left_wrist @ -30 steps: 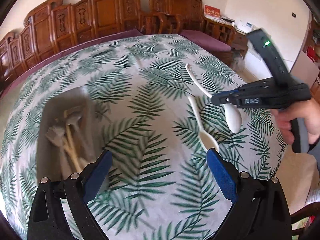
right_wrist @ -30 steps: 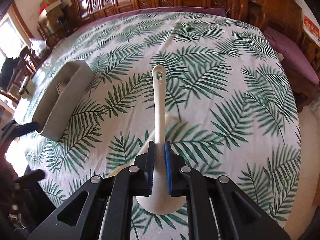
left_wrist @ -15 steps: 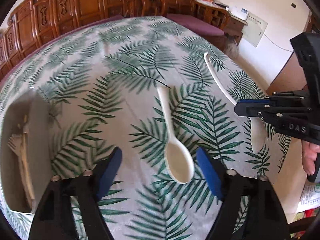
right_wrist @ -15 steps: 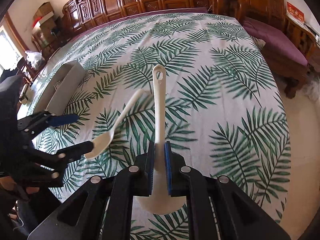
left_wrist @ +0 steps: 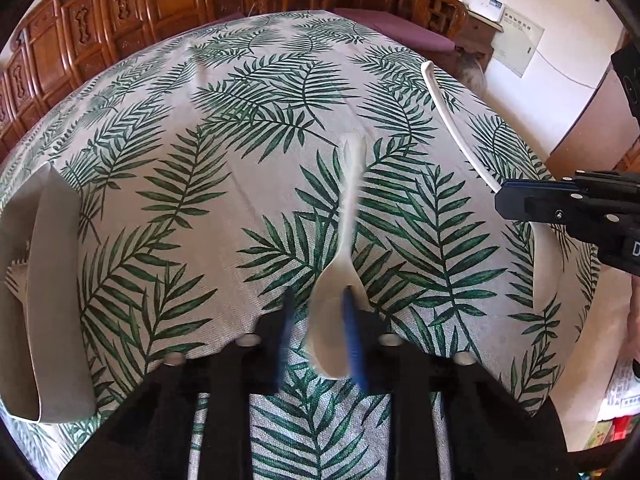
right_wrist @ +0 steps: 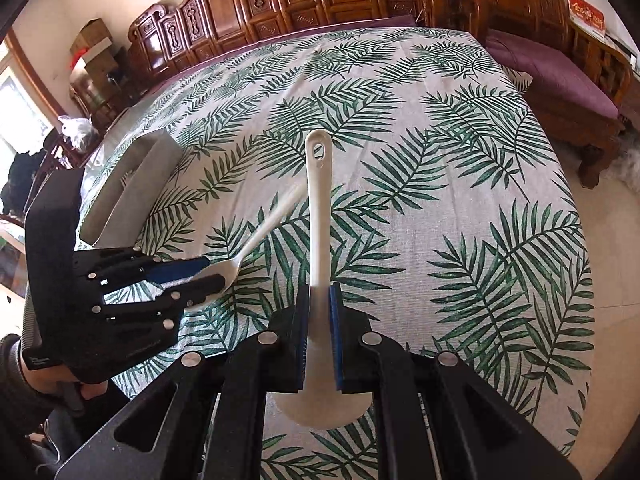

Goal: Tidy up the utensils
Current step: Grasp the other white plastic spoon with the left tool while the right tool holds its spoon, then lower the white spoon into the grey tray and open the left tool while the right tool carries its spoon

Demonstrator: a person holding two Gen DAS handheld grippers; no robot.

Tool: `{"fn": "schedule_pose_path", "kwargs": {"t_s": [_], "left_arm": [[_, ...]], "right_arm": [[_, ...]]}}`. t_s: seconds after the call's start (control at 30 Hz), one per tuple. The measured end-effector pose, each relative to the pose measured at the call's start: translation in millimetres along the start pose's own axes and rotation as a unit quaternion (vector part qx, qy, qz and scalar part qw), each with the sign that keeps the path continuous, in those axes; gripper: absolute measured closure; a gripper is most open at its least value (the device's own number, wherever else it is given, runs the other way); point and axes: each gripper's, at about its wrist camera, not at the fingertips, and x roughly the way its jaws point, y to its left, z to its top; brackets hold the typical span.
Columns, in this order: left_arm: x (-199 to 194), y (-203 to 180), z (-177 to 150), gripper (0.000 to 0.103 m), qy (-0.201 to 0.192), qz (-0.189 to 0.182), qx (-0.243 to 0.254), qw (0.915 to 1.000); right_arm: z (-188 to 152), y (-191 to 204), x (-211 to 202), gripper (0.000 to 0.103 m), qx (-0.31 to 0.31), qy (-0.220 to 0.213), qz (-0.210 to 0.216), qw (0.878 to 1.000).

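Note:
My left gripper [left_wrist: 318, 316] is shut on the bowl of a small white spoon [left_wrist: 344, 248], whose handle points away over the table; it is motion-blurred. In the right wrist view this gripper [right_wrist: 204, 276] and its spoon [right_wrist: 260, 232] show at the left. My right gripper [right_wrist: 319, 312] is shut on a large white ladle [right_wrist: 318, 200], handle pointing forward, held above the cloth. In the left wrist view the ladle [left_wrist: 448, 116] and right gripper [left_wrist: 500, 200] are at the right. A grey utensil tray [left_wrist: 52, 280] with wooden utensils sits at the left.
The round table [right_wrist: 440, 160] has a green palm-leaf cloth. Carved wooden chairs [right_wrist: 280, 0] line the far side. A purple-cushioned bench [right_wrist: 552, 76] stands at the right. The tray [right_wrist: 132, 184] lies near the table's left edge.
My left gripper has closed from open onto the small spoon's bowl and the spoon has lifted. The right gripper holds the ladle as before, shifted slightly.

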Motion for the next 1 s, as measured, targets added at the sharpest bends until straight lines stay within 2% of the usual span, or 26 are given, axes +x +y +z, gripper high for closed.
{"fn": "schedule_pose_path", "kwargs": {"t_s": [0.1,0.17,0.53,0.77,1.0], "left_arm": [[-4,1,0,0.099,-0.006,0.0,-0.002,1.0],[-9,3,-1,0.101,-0.01,0.004,-0.008,0.9999],[-60,35,-5,0.102,-0.054,0.031,-0.03,0.9976],[-98,75,-7,0.101,-0.084,0.054,-0.052,0.9936],[-120,116,-15,0.101,-0.097,0.074,-0.078,0.9895]], "right_arm": [[0,2,-2,0.091,-0.001,-0.002,0.0,1.0],[1,2,-3,0.091,-0.002,-0.004,0.0,1.0],[8,29,-7,0.091,-0.024,-0.012,0.003,1.0],[22,68,-9,0.091,-0.05,-0.019,0.013,0.998],[39,113,-4,0.091,-0.074,-0.026,0.027,0.997]]}}
